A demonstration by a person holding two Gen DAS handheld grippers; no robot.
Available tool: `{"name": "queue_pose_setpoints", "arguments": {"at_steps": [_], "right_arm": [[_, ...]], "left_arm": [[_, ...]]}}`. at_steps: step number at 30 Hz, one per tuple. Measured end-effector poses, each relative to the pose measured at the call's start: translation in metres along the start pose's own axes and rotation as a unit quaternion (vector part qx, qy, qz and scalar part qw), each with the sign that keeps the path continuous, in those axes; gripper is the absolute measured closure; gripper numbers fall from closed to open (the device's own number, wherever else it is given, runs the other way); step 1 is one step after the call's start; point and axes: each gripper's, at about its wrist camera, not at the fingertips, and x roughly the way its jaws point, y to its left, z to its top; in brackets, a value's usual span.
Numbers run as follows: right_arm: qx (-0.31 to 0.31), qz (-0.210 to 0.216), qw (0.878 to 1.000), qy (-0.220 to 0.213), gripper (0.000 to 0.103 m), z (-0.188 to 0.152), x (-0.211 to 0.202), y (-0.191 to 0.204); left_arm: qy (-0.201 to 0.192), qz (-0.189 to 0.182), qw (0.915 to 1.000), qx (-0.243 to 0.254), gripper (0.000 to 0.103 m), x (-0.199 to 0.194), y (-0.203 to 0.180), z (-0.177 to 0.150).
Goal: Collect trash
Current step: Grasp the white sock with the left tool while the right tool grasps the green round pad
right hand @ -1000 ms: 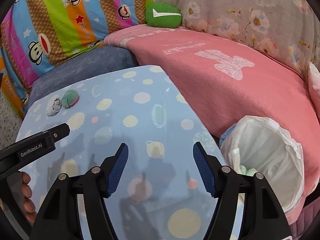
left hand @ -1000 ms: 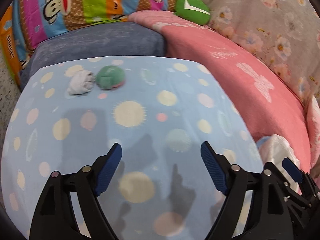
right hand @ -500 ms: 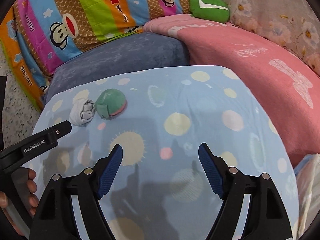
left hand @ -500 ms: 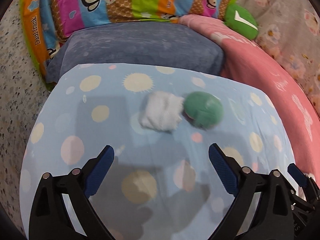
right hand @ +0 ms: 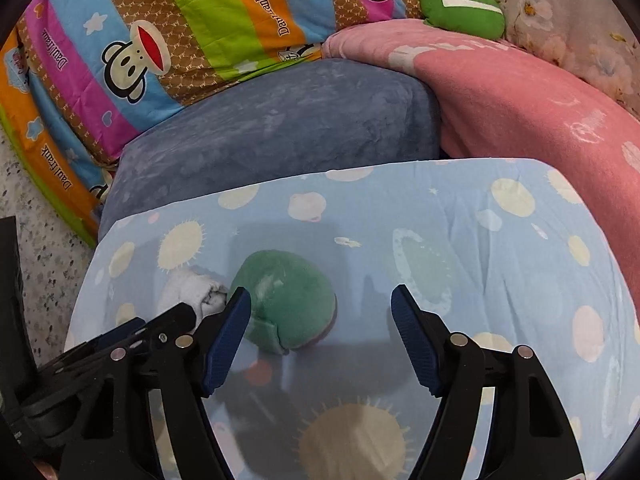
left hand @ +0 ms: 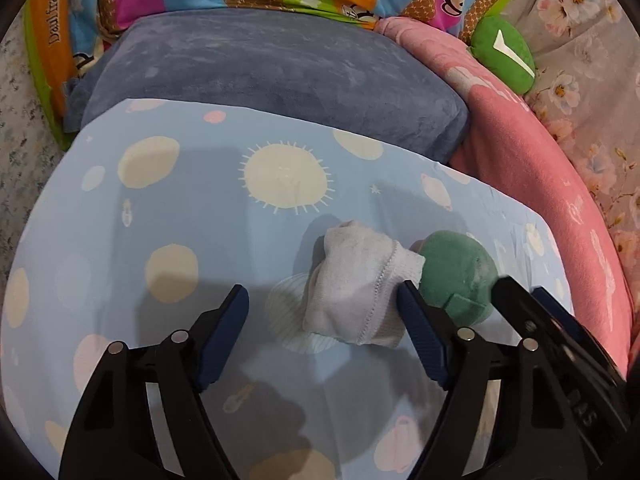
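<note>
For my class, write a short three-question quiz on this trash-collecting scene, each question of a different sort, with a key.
1. True or false: the left tongs are shut on the white crumpled sock.
2. Which item lies between the fingers of the right tongs?
A. green round wad
B. green cushion
C. pink blanket
3. Fill in: both pieces of trash lie on the light blue ____ sheet.

Key:
1. False; the tongs are open around it.
2. A
3. dotted
</note>
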Motion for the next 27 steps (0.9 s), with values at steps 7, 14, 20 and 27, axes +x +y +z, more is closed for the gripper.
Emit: {"name": "queue_pose_setpoints", "arguments": {"at_steps": [7, 14, 20, 27], "right_arm": [[0.033, 0.039, 0.998, 0.024, 0.052, 0.004, 0.021, -0.005], [0.015, 0.057, 0.998, 0.039, 0.069, -0.005, 0.023, 0.01], [-0.004, 0.034, 0.999, 0.024, 0.075, -0.024, -0.006, 0.006], [-0.031, -0.035, 0.999, -0.005, 0.075, -0.046, -0.061, -0.009]], "left_arm": [[0.021, -0.056, 0.9978, -0.028, 0.053, 0.002, 0.011, 0.005], [0.014, -0.06, 0.998, -0.008, 0.07, -0.001, -0.002, 0.002], [0.005, -0.051, 0.9986, 0.011, 0.087, -0.015, -0.01, -0.005], [-0.005, -0.037, 0.998, 0.051, 0.094, -0.04, -0.039, -0.025]]}}
